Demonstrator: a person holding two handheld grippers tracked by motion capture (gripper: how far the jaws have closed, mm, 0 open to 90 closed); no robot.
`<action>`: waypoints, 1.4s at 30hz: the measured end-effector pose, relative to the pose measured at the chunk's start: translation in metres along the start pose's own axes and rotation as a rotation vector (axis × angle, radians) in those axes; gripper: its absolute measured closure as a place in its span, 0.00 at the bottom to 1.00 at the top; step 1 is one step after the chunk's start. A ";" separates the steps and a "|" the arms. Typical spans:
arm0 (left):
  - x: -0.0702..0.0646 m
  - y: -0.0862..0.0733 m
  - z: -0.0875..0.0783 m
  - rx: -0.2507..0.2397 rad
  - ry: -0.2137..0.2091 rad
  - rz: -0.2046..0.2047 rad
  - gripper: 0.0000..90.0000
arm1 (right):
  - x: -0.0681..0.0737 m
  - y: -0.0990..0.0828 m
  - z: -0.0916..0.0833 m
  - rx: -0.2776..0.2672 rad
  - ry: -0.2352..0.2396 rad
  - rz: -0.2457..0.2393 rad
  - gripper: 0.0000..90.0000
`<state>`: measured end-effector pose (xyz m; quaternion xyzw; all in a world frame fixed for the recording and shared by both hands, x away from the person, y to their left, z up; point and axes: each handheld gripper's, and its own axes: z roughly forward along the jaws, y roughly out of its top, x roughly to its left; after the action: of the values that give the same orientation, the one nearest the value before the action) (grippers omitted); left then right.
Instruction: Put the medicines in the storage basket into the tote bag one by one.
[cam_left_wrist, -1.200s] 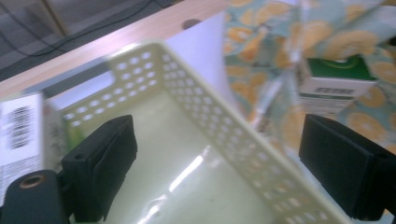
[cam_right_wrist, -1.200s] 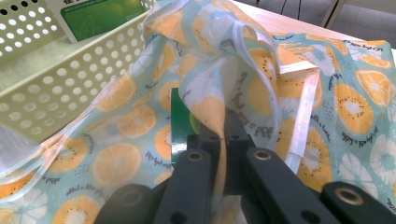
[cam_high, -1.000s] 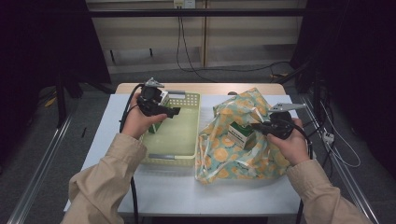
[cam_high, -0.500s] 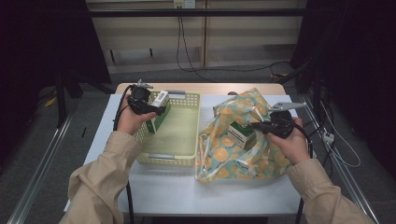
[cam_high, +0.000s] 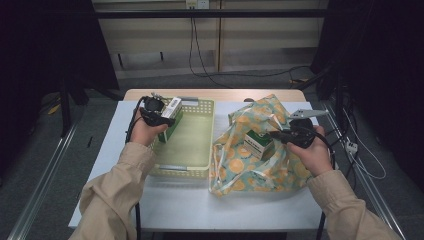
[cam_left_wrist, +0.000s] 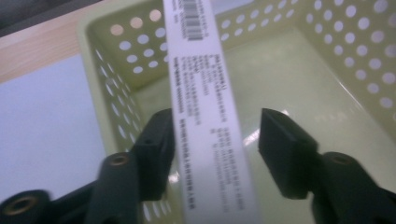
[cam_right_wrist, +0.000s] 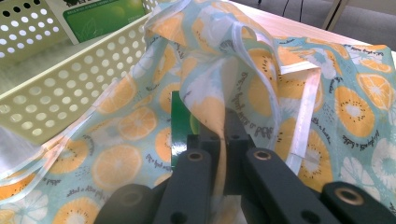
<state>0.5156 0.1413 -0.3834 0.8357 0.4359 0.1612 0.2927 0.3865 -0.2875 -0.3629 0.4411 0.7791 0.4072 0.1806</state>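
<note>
**Box between parted tongs over the basket, bag cloth pinched on the right**

The left tongs (cam_high: 161, 116) hover over the far left corner of a pale yellow-green perforated plastic basket (cam_high: 200, 167). A long white-and-green carton with printed text and a barcode (cam_left_wrist: 205, 107) stands between their jaws; the left jaw touches its side, the right jaw stands apart from it, so the tongs are released around it. Below them lies the basket's bare floor.

The right tongs (cam_right_wrist: 223, 140) are clenched on a fold of the light blue bag printed with orange slices (cam_high: 260, 165), which lies crumpled just beside the basket. A small green-and-white box (cam_high: 256, 143) sits in the bag's folds just ahead of these tongs.

Both rest on a white table (cam_high: 200, 205) with a wooden far edge. Beyond it, a grey floor carries black cables (cam_high: 240, 75) before a pale wall, with dark curtains at either side.
</note>
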 end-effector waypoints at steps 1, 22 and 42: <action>-0.001 0.000 0.000 -0.001 0.004 -0.006 0.62 | 0.000 0.000 0.000 0.000 -0.002 0.001 1.00; -0.044 0.020 -0.076 -0.157 -0.245 0.088 0.69 | -0.003 -0.005 -0.004 -0.005 -0.007 0.012 1.00; -0.135 0.022 -0.081 -0.161 -0.479 0.309 0.69 | -0.001 -0.002 -0.005 -0.013 -0.010 0.010 1.00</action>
<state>0.4110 0.0485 -0.3086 0.8804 0.2079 0.0359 0.4247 0.3828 -0.2909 -0.3621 0.4460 0.7732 0.4110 0.1854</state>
